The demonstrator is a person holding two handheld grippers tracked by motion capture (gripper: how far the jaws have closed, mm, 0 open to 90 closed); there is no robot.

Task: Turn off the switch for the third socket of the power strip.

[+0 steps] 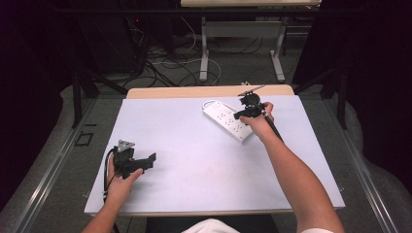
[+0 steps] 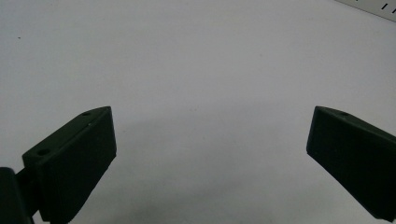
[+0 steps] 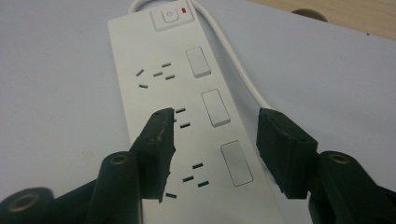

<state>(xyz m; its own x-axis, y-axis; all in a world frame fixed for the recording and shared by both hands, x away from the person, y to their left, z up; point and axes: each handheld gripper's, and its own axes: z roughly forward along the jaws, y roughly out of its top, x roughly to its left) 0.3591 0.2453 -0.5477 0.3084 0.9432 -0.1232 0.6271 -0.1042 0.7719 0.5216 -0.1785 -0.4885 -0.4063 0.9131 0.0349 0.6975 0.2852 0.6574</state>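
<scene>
A white power strip [image 1: 225, 120] lies at the far right of the white mat [image 1: 194, 150], with its cord [image 3: 236, 60] curling off its far end. In the right gripper view the power strip [image 3: 154, 56] shows several sockets, rocker switches and a main switch [image 3: 170, 17] with a red light. My right gripper [image 1: 239, 115] hovers over the strip's middle. The right gripper [image 3: 217, 119] is open, one jaw above the sockets and the other at the strip's cord-side edge, pressing nothing. My left gripper [image 1: 147, 161] rests at the near left of the mat. The left gripper [image 2: 210, 130] is open wide over bare mat.
The mat covers most of a wooden table [image 1: 204, 91] whose far edge shows behind it. Beyond it the floor holds loose cables [image 1: 165, 63] and the legs of another table [image 1: 204, 53]. Dark curtains and frame bars flank both sides.
</scene>
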